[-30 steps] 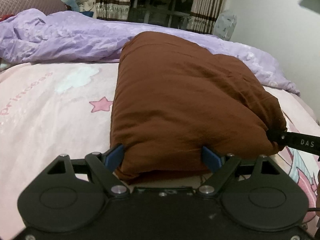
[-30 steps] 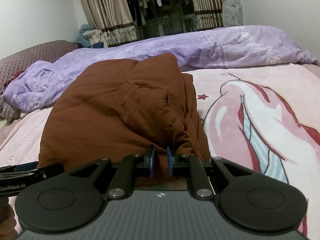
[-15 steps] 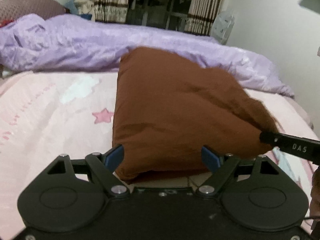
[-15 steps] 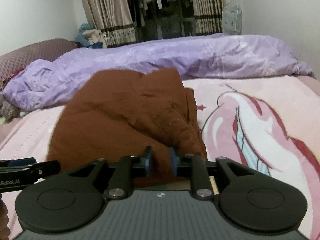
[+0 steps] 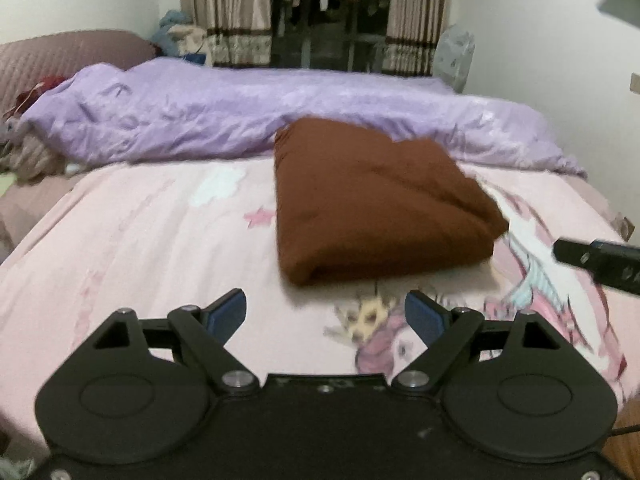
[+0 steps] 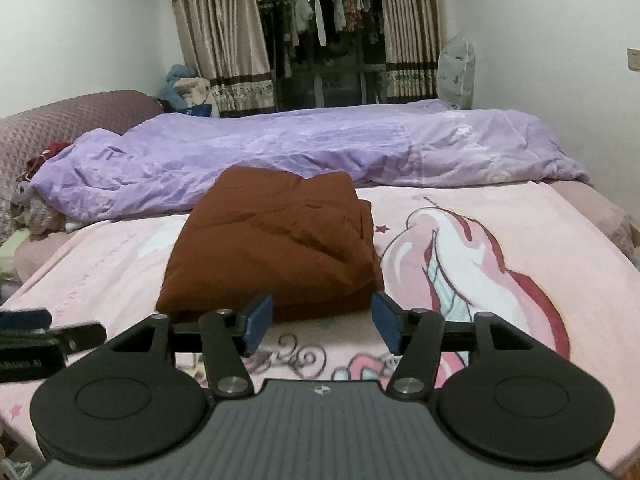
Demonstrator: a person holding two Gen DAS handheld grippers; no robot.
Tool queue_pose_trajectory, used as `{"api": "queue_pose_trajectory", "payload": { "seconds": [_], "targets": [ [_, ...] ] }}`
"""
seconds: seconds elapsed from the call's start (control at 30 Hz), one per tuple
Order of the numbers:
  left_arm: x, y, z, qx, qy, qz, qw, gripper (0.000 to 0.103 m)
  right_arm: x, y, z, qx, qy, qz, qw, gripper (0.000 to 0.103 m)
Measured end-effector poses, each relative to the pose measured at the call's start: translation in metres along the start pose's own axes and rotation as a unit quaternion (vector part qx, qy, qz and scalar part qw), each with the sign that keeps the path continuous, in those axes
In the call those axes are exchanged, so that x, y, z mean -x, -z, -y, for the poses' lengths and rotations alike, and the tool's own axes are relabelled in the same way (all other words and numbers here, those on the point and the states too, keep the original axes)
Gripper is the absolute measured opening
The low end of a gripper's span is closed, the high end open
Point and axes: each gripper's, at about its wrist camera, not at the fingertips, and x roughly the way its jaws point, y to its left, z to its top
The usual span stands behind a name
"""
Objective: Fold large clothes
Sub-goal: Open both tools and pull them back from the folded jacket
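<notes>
The garment [image 5: 376, 200] is plain rust brown. The sheet [image 5: 140, 248] is pale pink, printed with a pink star, a white cloud and a pink-and-white unicorn with dark red edging. The quilt [image 6: 280, 152] is lilac with faint paler marks. The headboard [image 6: 60, 120] is dusty mauve with a quilted diamond pattern. The curtains [image 6: 216, 32] are beige-striped with a dark brown band. Each hand-held gripper [image 5: 325, 316] [image 6: 322, 322] is black with blue pads [image 6: 258, 322].

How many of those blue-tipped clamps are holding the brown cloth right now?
0. The left clamp hangs open, clear of the folded brown cloth. The right clamp is open too, its blue tips just short of the cloth's near edge on the pink bedspread.
</notes>
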Motion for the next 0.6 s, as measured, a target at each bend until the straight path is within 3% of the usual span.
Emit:
{"api": "queue_pose_trajectory", "payload": {
  "seconds": [0.27,0.6],
  "targets": [
    [0.028,0.038,-0.003,0.025,-0.005,-0.021,0.9995,0.089,0.028,0.026,0.003,-0.014,0.004,-0.014,1.000,0.069],
    [0.035,0.048,0.002,0.010,-0.011,-0.024,0.9996,0.089,0.030,0.049,0.004,-0.012,0.011,-0.043,0.999,0.069]
  ]
}}
